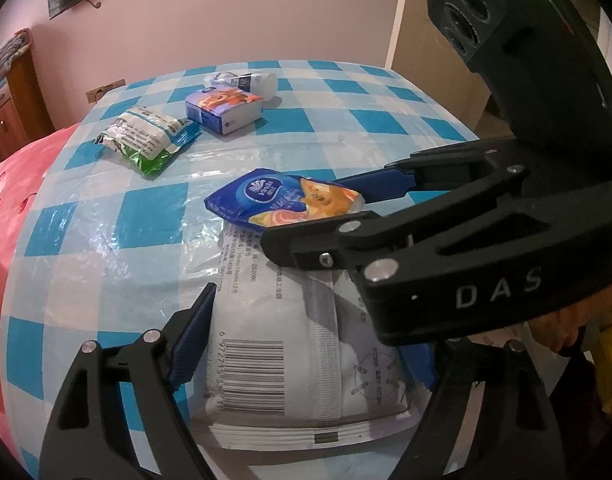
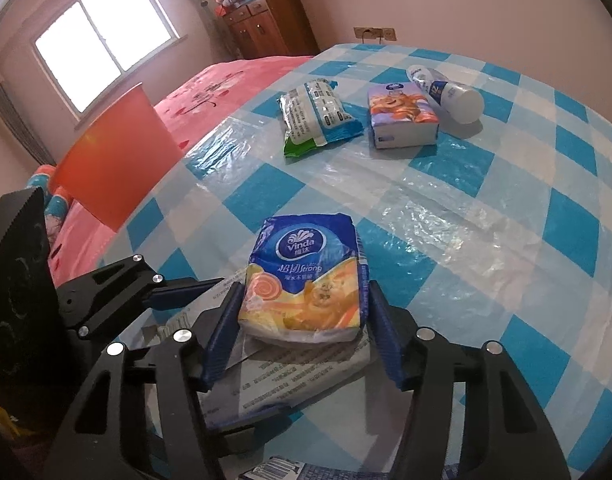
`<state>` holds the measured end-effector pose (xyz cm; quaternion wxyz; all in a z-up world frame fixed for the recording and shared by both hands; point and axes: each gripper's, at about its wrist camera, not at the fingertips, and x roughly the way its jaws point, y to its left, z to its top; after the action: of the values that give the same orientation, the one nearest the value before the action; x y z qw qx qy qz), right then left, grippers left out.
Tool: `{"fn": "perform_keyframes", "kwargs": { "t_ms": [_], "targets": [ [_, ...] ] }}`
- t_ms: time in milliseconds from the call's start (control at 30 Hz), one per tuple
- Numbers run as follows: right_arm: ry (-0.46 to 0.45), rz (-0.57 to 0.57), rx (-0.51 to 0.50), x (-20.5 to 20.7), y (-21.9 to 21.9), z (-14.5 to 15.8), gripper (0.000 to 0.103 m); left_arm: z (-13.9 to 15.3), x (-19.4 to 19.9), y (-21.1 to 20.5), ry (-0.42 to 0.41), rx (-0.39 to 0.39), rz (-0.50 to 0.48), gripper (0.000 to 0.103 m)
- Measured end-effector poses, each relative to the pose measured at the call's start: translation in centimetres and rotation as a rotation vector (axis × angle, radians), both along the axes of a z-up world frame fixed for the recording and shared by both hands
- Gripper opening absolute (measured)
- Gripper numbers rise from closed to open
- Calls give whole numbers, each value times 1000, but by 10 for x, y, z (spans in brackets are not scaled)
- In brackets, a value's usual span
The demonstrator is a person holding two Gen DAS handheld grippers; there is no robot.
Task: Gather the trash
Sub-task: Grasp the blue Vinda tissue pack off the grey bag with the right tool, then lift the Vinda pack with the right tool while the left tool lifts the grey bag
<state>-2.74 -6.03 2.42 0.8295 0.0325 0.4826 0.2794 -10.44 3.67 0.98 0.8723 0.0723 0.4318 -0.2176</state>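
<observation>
1. Right gripper [image 2: 304,300]: clenched on the blue-and-orange tissue pack [image 2: 302,280]. My blue pads meet its two long flanks, the narrow way across, so the soft wrapper should give little.
2. Tissue pack: lies flat, label up, its near end resting on the far end of the white barcoded pack [image 1: 274,360]. I judge it must come off first.
3. Left gripper [image 1: 306,340]: straddles the white pack, one pad against its left edge. The other pad is mostly hidden behind my right tool, so I cannot tell whether it grips or merely steadies.
4. Checked tablecloth [image 2: 466,240]: glossy film, likely slippery, hence the steadying.
5. Red plastic tub [image 2: 110,160]: beside the table on the left, possibly the bin for this trash.
6. Green-and-white pouch [image 2: 314,120]: crumpled, lying alone, uncollected.
7. Small purple tissue pack [image 2: 402,116]: just beside a toppled white bottle [image 2: 450,88], both at the far edge, uncollected.
</observation>
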Motion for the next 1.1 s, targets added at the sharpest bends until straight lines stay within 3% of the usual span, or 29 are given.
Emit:
{"fn": "perform_keyframes", "kwargs": {
  "t_ms": [567,1100],
  "targets": [
    [-40,-126,36,-14,-27,15,42,1,-3,5,11,-36,50,77],
    [-93,-215,1,-42,-32,34,35,8,-17,32,-6,-95,128,77]
  ]
}}
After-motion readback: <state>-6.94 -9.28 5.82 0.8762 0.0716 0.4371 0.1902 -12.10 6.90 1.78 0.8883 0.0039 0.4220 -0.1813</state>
